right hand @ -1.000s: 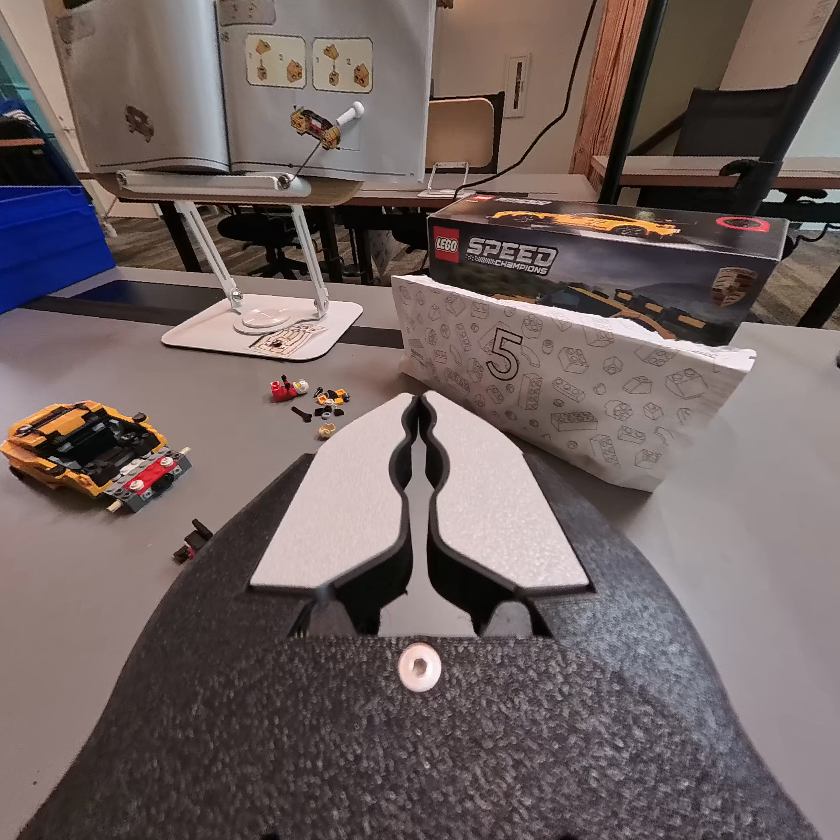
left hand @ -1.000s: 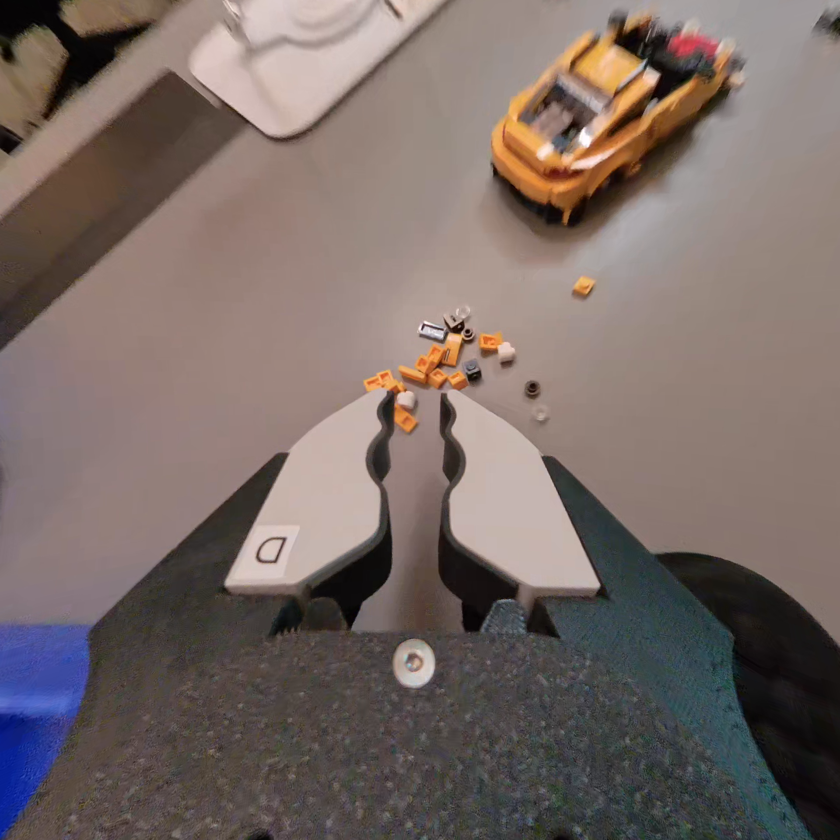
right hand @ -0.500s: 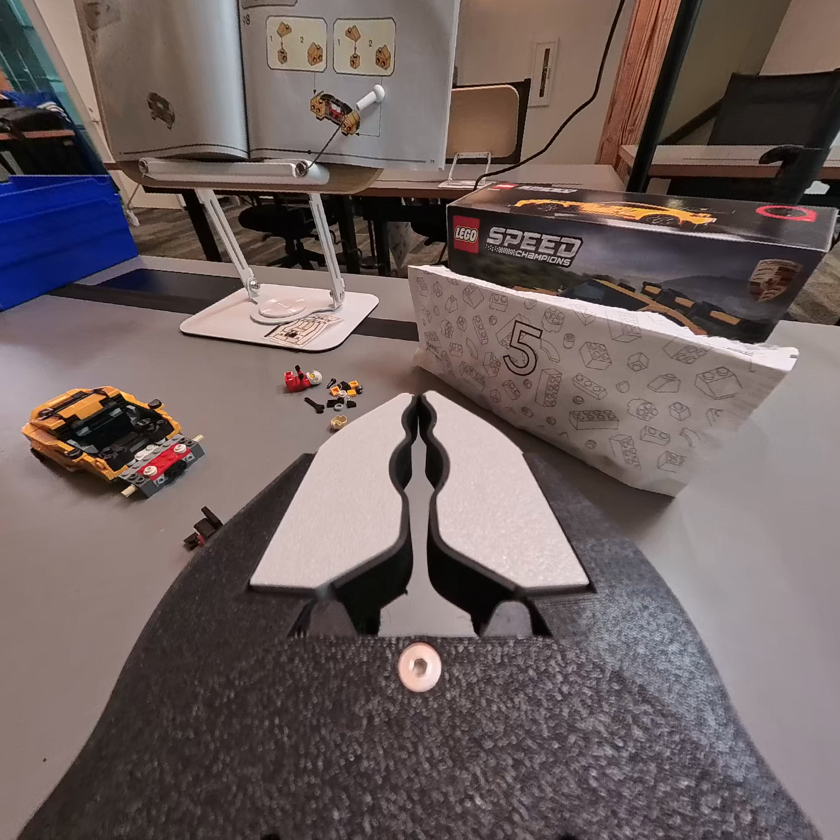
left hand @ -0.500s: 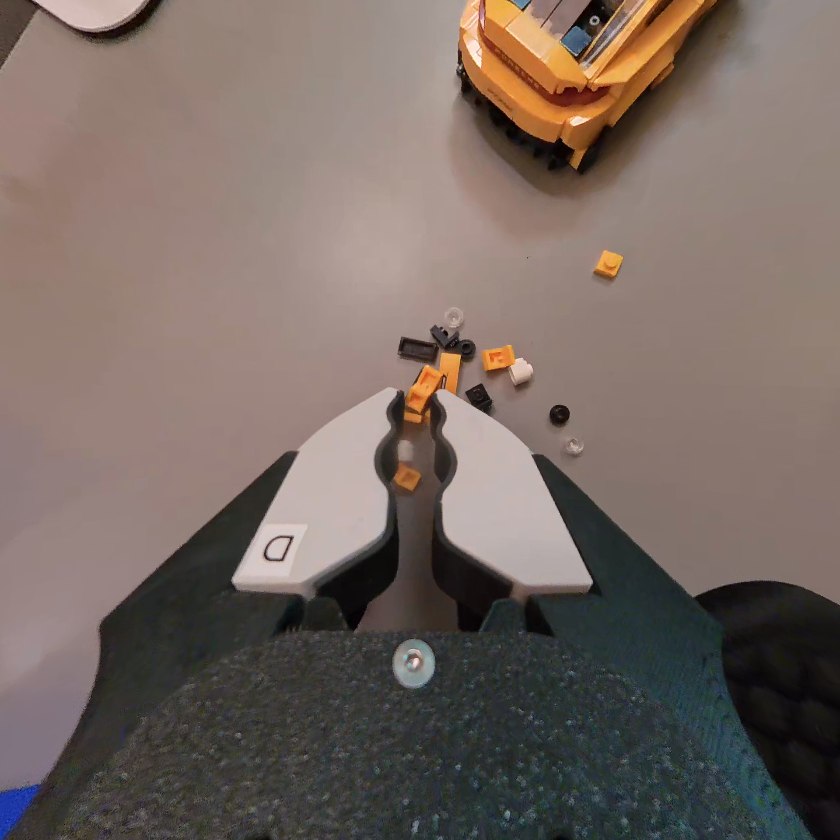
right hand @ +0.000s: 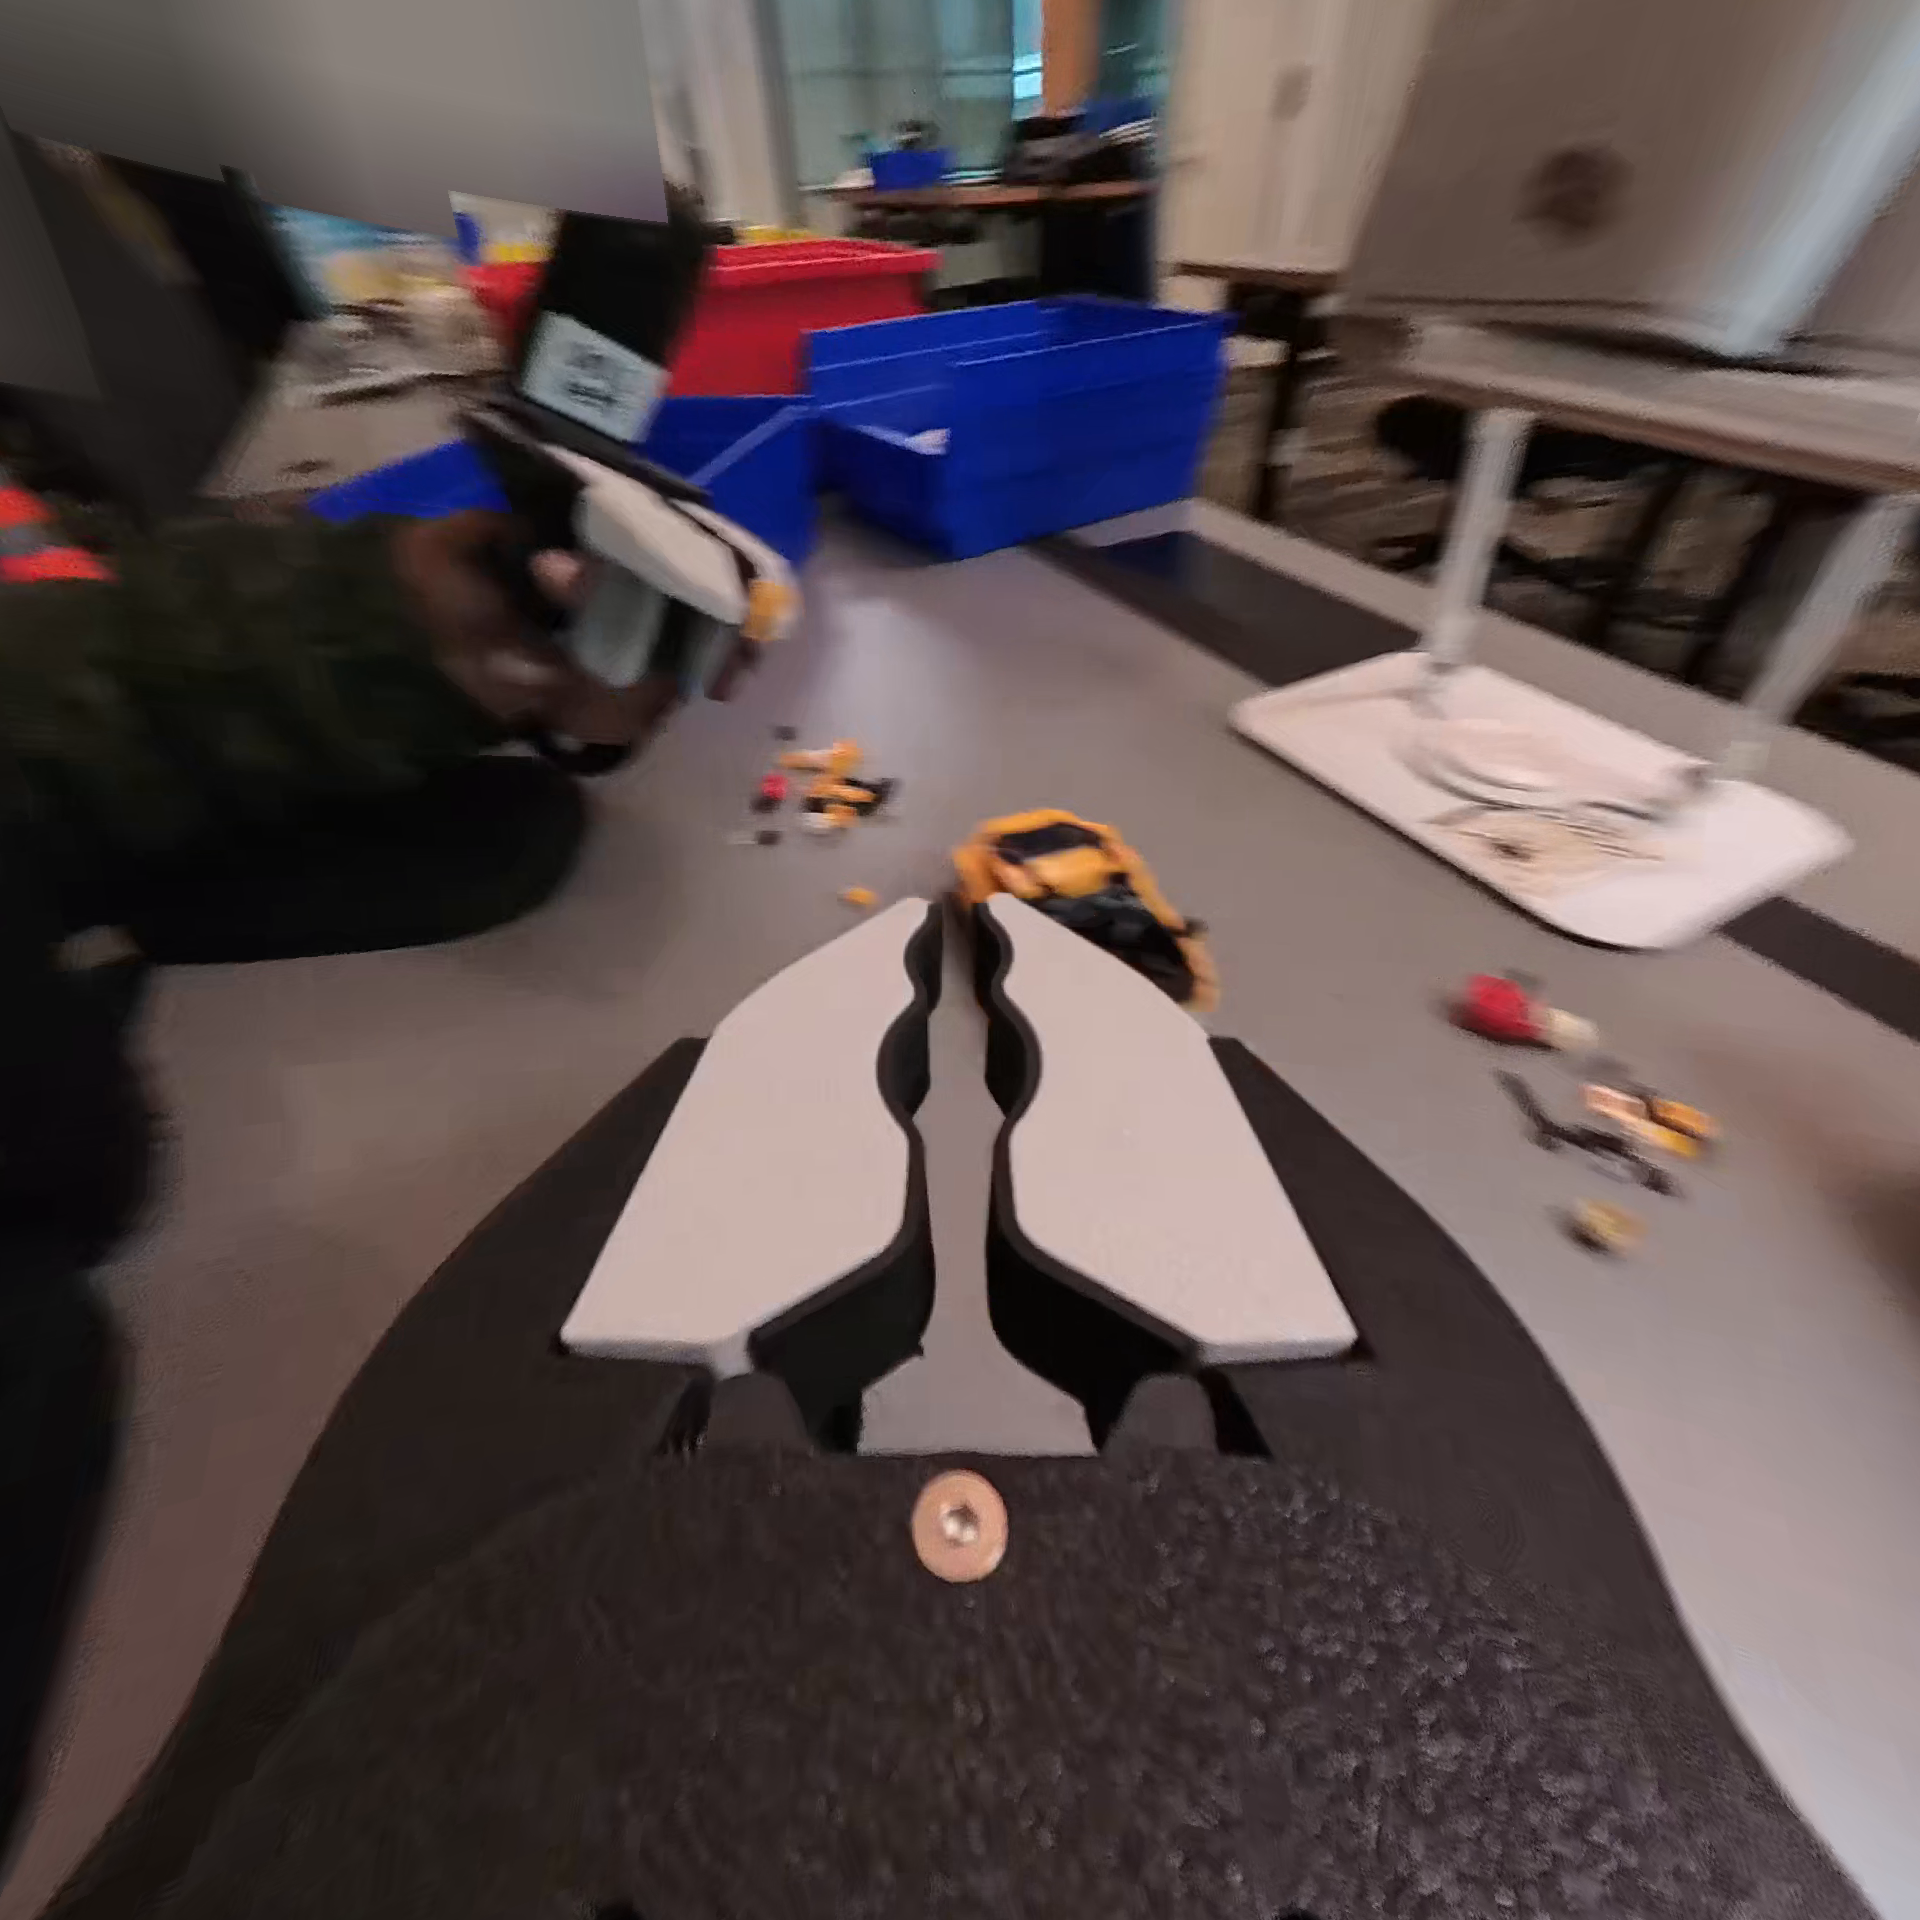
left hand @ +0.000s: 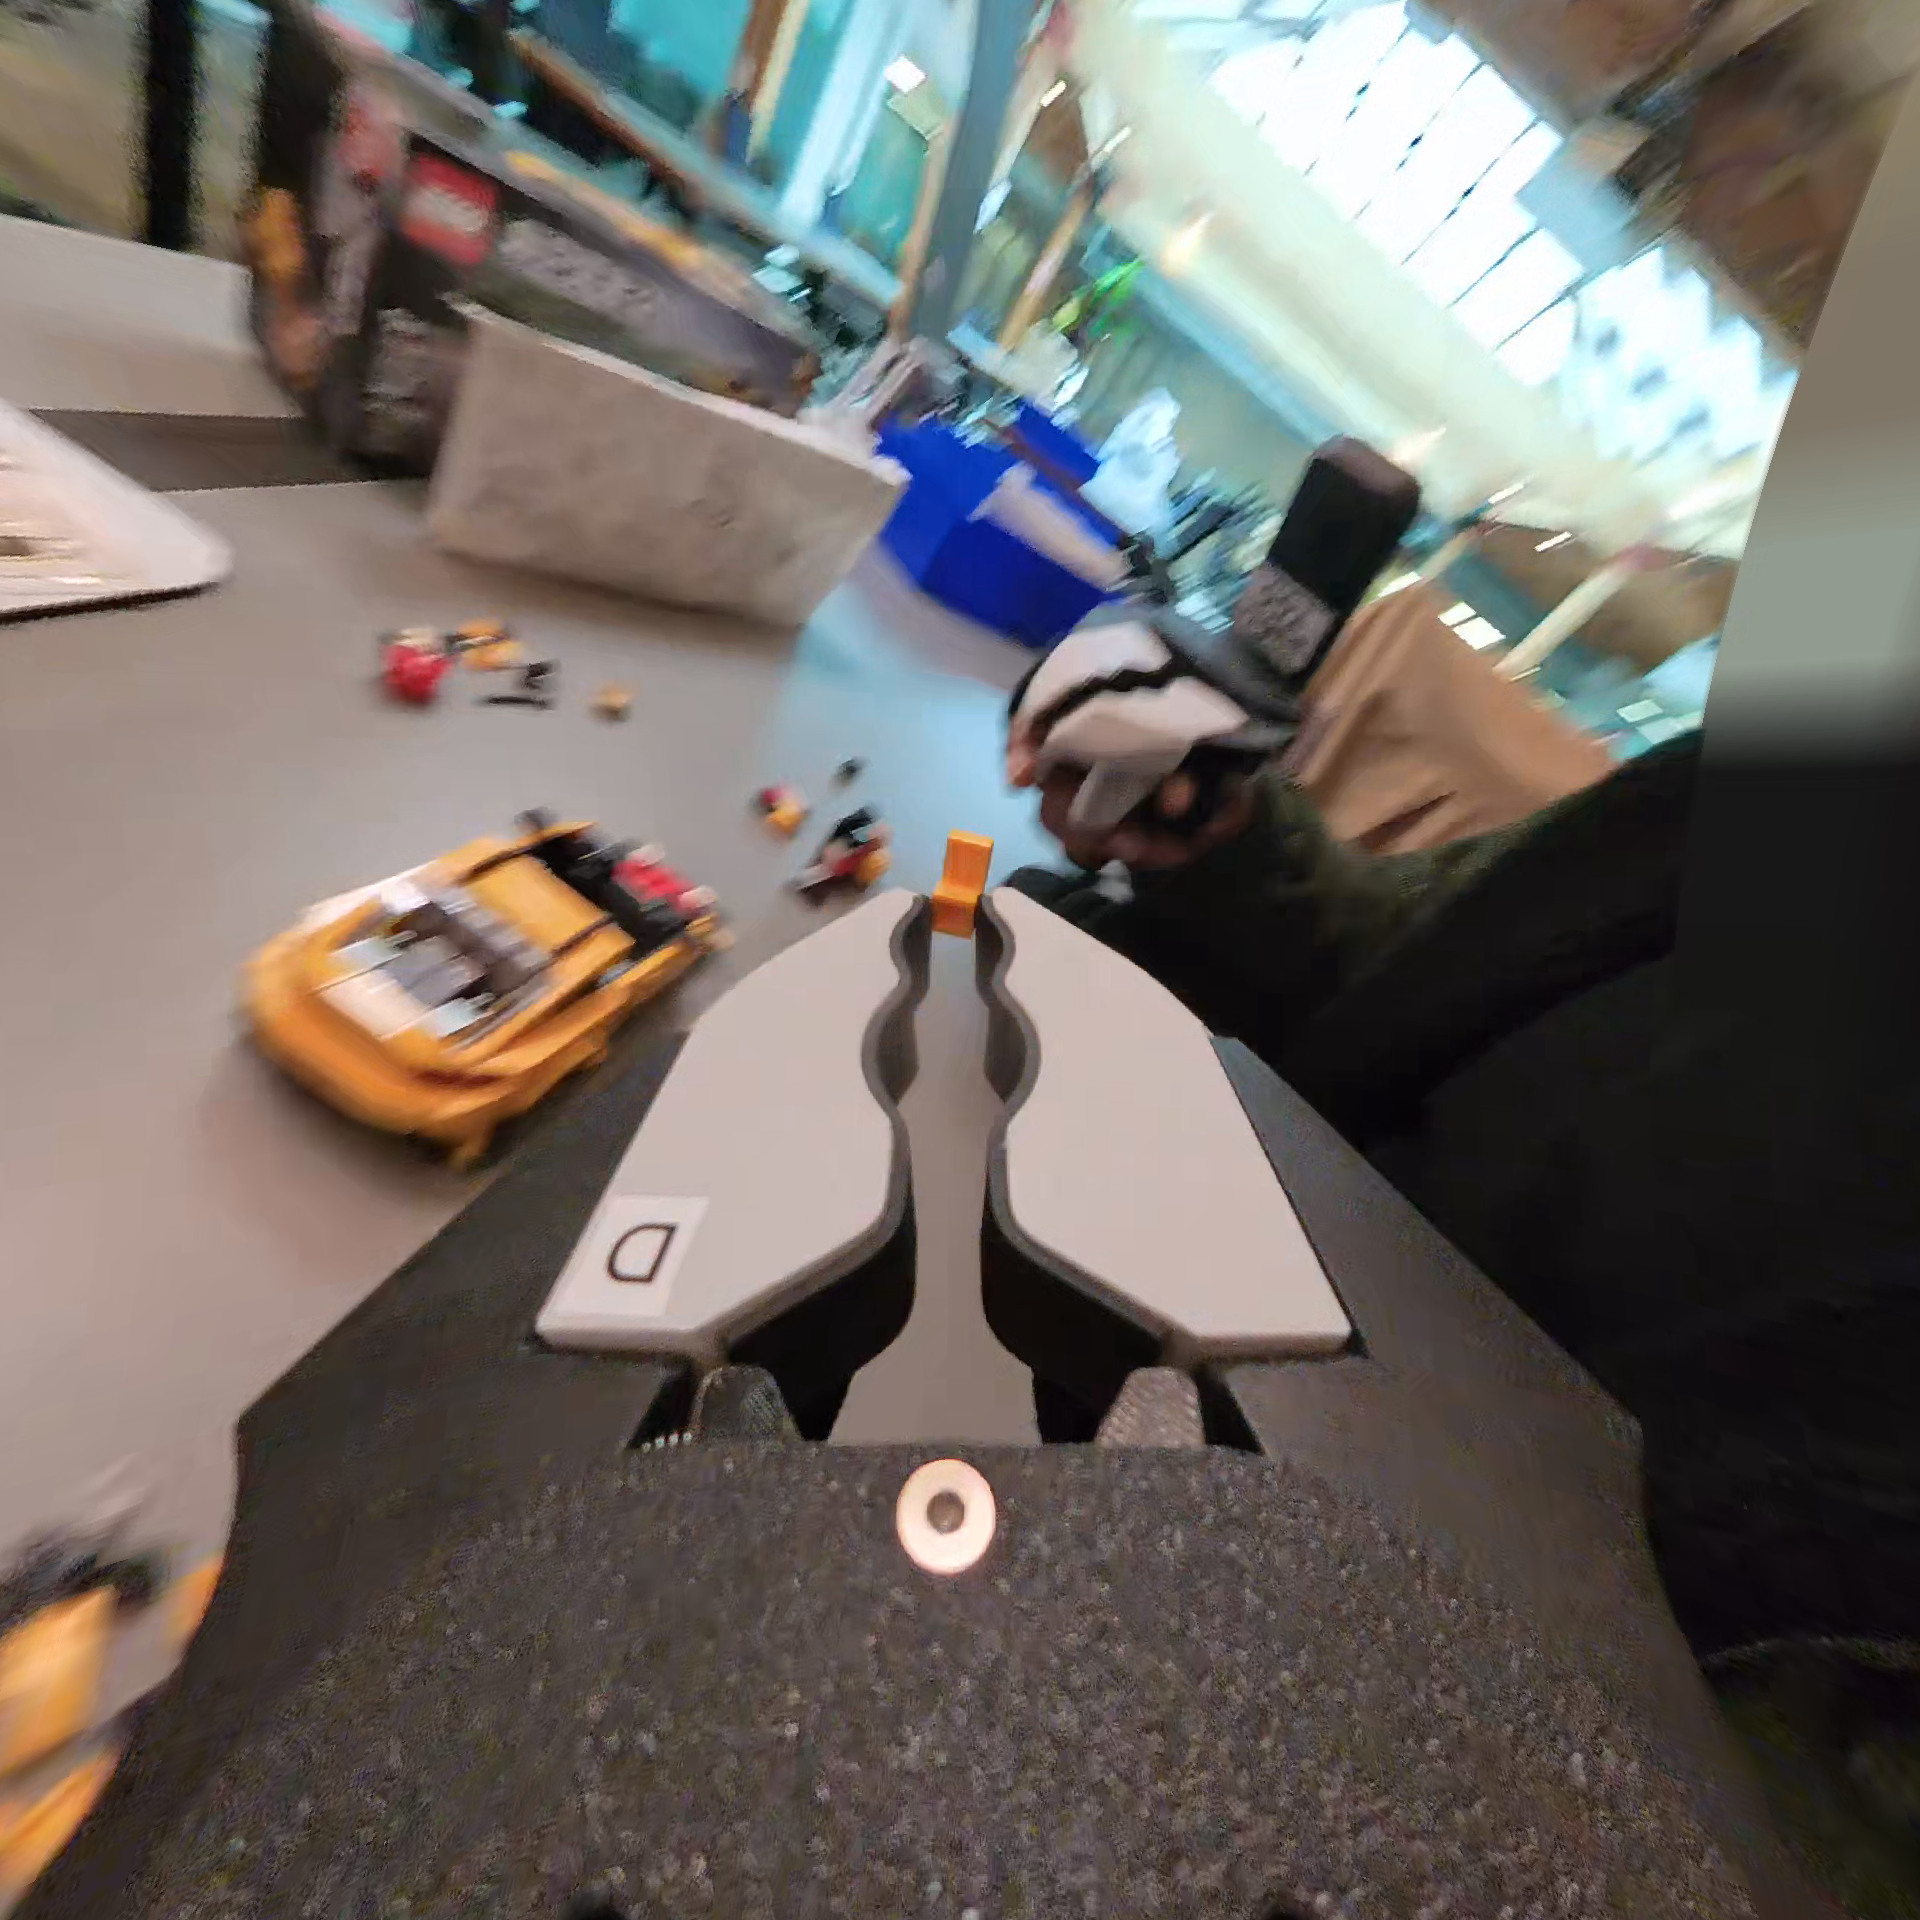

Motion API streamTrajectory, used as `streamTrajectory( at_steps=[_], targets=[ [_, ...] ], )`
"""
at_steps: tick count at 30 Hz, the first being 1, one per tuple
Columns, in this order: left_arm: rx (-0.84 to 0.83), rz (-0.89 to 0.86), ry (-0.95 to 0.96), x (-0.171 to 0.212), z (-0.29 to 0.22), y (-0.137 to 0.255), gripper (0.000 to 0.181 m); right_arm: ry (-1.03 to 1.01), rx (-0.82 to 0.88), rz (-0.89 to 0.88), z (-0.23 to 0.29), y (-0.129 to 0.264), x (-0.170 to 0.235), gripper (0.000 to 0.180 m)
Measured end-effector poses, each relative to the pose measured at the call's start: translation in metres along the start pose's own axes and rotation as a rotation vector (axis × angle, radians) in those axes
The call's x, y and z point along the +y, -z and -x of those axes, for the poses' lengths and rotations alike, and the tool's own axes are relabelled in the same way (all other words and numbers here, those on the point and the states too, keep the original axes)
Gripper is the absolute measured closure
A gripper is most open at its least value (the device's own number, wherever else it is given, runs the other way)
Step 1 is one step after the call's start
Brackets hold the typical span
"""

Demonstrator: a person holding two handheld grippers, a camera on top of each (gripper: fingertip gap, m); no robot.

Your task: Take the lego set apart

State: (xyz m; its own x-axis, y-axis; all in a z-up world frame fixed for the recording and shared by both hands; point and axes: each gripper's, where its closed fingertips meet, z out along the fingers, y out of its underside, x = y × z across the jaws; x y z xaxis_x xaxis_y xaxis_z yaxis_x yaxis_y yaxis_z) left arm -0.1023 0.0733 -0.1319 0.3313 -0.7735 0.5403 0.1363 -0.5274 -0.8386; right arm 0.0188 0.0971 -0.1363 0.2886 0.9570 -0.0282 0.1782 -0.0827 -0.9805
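Observation:
My left gripper is shut on a small orange lego piece and holds it above the grey table. The yellow lego car stands on the table to its left, partly stripped. In the right wrist view the car lies just beyond my right gripper, whose jaws are nearly together with nothing between them. That view also shows the left gripper at the left, held in a hand, with the orange piece at its tip. The right gripper also shows in the left wrist view.
Loose lego pieces lie in a pile near the car, and a red piece and small parts lie to the right. A white stand base, a white paper bag, a lego box and blue bins stand around. Left tips to right tips: about 12 cm.
My left gripper shut on an orange piece from the pile and lifted it off the table, swinging up. My right gripper turned left to face the car.

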Motion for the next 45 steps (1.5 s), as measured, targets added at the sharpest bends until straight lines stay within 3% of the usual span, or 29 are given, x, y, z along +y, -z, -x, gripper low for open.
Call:
streamTrajectory(
  at_steps=[3, 6, 10, 14, 25, 36, 39, 42, 45],
  targets=[
    [0.166, -0.064, 0.079, -0.004, -0.029, -0.020, 0.173, -0.076, -0.182, -0.004, 0.040, -0.024, -0.011, 0.167],
    [0.219, -0.069, 0.074, 0.000, -0.042, -0.035, 0.173, -0.156, -0.269, -0.041, 0.058, -0.037, -0.026, 0.164],
    [0.164, -0.002, -0.032, 0.013, -0.045, -0.046, 0.174, -0.213, -0.311, -0.058, 0.066, -0.045, -0.030, 0.162],
    [0.084, 0.049, -0.172, 0.019, -0.045, -0.049, 0.174, -0.210, -0.324, -0.060, 0.067, -0.046, -0.024, 0.172],
    [0.068, 0.101, -0.361, 0.027, -0.063, -0.048, 0.173, -0.097, -0.459, -0.139, 0.085, -0.034, -0.026, 0.172],
    [0.188, 0.028, -0.264, 0.023, -0.074, -0.042, 0.174, -0.069, -0.524, -0.179, 0.093, -0.028, -0.029, 0.172],
    [0.231, -0.164, -0.182, -0.013, -0.073, -0.015, 0.174, -0.063, -0.511, -0.144, 0.086, -0.026, -0.018, 0.172],
    [0.057, -0.056, -0.302, -0.005, -0.053, -0.006, 0.174, -0.087, -0.502, -0.143, 0.082, -0.027, -0.017, 0.172],
    [-0.248, 0.037, -0.360, -0.006, -0.003, 0.022, 0.174, -0.083, -0.487, -0.127, 0.080, -0.032, -0.013, 0.172]
  ],
)
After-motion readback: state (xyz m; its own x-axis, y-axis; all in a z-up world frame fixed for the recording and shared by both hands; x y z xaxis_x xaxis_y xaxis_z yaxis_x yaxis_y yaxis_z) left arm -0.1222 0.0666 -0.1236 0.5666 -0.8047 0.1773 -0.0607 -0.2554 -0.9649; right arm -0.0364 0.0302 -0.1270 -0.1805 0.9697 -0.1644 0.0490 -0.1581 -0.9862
